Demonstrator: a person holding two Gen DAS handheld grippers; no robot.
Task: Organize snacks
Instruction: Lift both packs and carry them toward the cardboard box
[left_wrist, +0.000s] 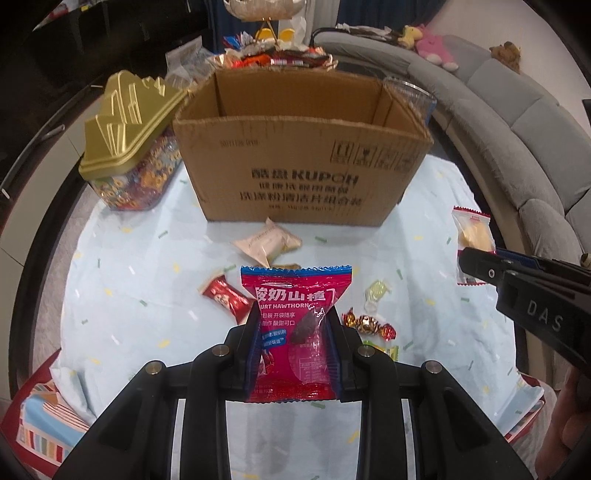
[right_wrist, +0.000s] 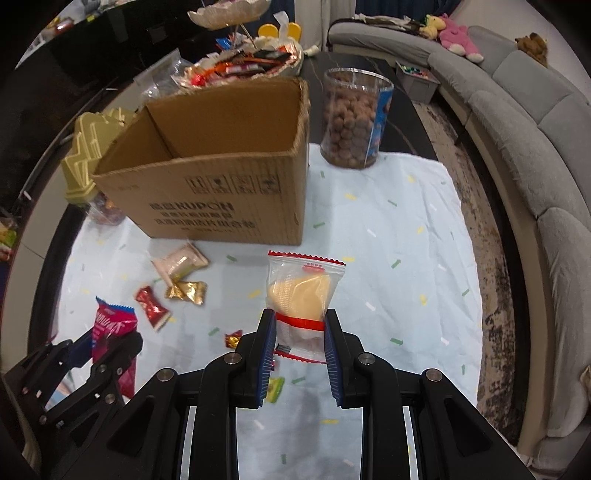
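Broadly, a curved grey sofa (right_wrist: 524, 110) runs along the right, with plush toys (right_wrist: 458, 37) on its back. Beside it stands a round dark bench (right_wrist: 417, 122) covered by a pale blue cloth (right_wrist: 399, 229) with small confetti marks.

At the far part of the cloth sits an open brown cardboard box (left_wrist: 295, 170) printed KUPOH; what its interior holds cannot be told. Left of the box is a candy tub with a gold moulded lid (left_wrist: 125, 122). Right of it, at the cloth's far edge, stands a clear jar of brown round snacks (right_wrist: 354, 118). Behind the box, a heap of wrapped snacks (right_wrist: 243, 66) fills a tray.

The left tool (left_wrist: 293, 328) is closed on a red yogurt hawthorn packet (left_wrist: 295, 295), which stands upright between its blue pads, above the cloth. The right tool (right_wrist: 300, 328) is closed on a clear packet holding a pale yellow cake (right_wrist: 301, 291), pinched near its lower red band.

Loose on the cloth in front of the box lie a beige pillow packet (left_wrist: 264, 242), a small red wrapped sweet (left_wrist: 227, 299), a gold wrapped sweet (right_wrist: 186, 291), a pale yellow twist candy (left_wrist: 376, 291), a red and gold twist candy (left_wrist: 369, 325) and a green packet (right_wrist: 275, 387), partly hidden by the right tool.
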